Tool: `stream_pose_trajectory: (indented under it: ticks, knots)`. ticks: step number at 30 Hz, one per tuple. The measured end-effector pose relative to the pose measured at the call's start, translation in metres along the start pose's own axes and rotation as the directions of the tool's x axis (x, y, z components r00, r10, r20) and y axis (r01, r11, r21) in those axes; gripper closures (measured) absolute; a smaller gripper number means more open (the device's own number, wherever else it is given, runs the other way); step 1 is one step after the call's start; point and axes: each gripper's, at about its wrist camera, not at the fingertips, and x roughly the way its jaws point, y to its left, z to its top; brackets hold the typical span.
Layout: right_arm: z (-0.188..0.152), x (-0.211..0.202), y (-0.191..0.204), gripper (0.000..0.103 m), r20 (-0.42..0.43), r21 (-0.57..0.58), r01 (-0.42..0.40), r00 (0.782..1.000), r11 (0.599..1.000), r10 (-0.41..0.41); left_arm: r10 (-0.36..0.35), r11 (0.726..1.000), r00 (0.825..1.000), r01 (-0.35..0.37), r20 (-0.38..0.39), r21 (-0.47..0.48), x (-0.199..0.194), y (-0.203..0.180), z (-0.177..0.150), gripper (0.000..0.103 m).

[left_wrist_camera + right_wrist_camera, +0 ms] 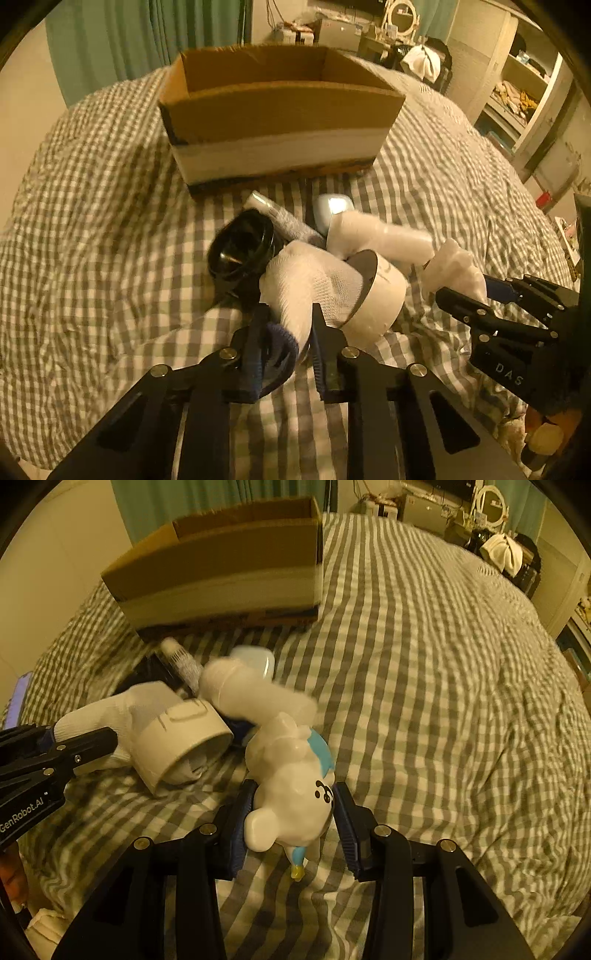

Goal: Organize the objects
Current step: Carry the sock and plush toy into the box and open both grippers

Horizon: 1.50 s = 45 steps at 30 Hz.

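Note:
A pile of objects lies on the checked bed in front of an open cardboard box (280,110) (221,568). My left gripper (286,325) is shut on a white sock (310,284) with a dark blue cuff; the sock (110,709) runs into a white cup (380,295) (177,734) lying on its side. My right gripper (293,805) has its fingers on both sides of a white toy figure (291,779) with blue and black marks, closed on it. The right gripper also shows in the left wrist view (465,299), at the toy (454,269).
A black round jar (242,247), a white tube (280,218) (183,661), a white bottle (380,236) (251,694) and a pale blue case (332,210) (258,661) lie in the pile. Shelves (517,96) and a cluttered desk (351,29) stand beyond the bed.

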Motion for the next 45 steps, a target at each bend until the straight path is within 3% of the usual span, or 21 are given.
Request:
stream_pose_trajectory:
  ticks: [11,17,24,35,45]
  knots:
    - [0.016,-0.054,0.026,0.062,0.12,-0.041,0.039,0.992,0.998,-0.033,0.021,1.0,0.991,-0.02,0.129,-0.005,-0.06,0.002,0.004,0.086]
    - [0.024,-0.084,0.042,0.062,0.171,-0.077,0.053,0.985,0.996,-0.039,0.057,0.998,0.984,-0.055,0.17,-0.011,-0.087,0.005,0.008,0.086]
    - [0.042,-0.123,0.061,0.062,0.234,-0.117,0.076,0.971,0.99,-0.047,0.039,0.999,0.977,-0.039,0.211,-0.005,-0.115,0.01,0.027,0.086]
    - [0.098,-0.156,0.071,0.062,0.295,-0.135,0.04,0.955,0.99,0.002,0.015,1.0,0.961,-0.008,0.277,-0.026,-0.137,0.023,0.086,0.086]
    - [0.179,-0.148,0.061,0.062,0.313,-0.141,0.005,0.949,0.99,0.04,0.036,0.999,0.955,-0.024,0.295,-0.045,-0.114,0.035,0.166,0.086]
